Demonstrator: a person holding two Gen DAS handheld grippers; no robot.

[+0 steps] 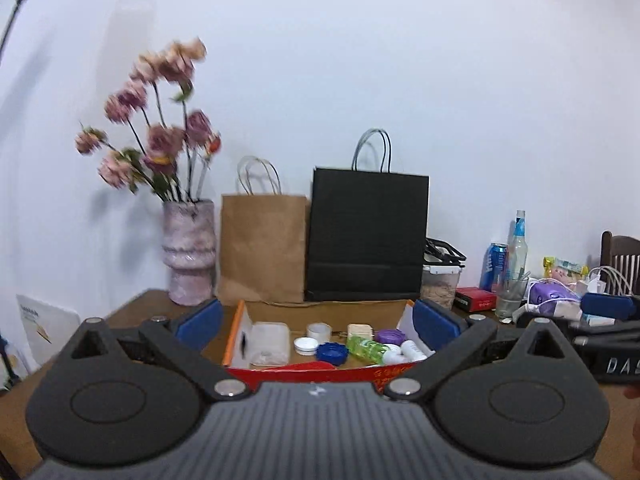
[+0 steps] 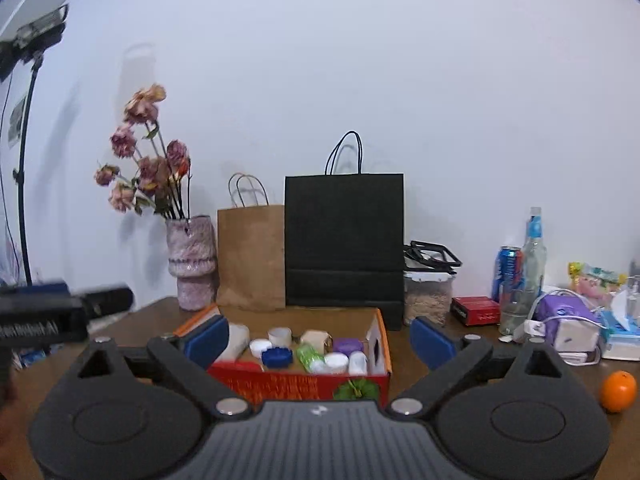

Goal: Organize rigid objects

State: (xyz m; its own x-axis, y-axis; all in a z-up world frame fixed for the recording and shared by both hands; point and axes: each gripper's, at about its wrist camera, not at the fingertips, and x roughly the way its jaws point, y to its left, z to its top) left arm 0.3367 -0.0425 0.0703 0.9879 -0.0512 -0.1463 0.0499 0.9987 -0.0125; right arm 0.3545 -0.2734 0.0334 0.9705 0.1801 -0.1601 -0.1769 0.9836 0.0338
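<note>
We are holding both the left gripper (image 1: pixel 318 326) and right gripper (image 2: pixel 320 338) spread and empty, with the cardboard box (image 2: pixel 300 386) of small containers sitting straight ahead (slightly nearer the left).

A vase (image 2: pixel 192 261) of dried pink flowers (image 2: pixel 145 152) stands left of centre against the white wall (image 2: pixel 360 60), with a brown bag (image 2: pixel 251 256) just beside it and a taller black bag (image 2: pixel 344 240) at centre, overlapping the brown one's right edge. Right of the black bag sits a clear tub (image 2: pixel 427 296) with its lid ajar, then a red packet (image 2: pixel 476 310), a blue can (image 2: pixel 507 272) and a clear bottle (image 2: pixel 524 276) close together. At far right lie a purple box (image 2: pixel 568 320) tangled in white cable and, lower down, an orange (image 2: pixel 618 391) on the wooden table (image 2: pixel 500 350). A dark stand (image 2: pixel 24 184) rises along the left edge.
</note>
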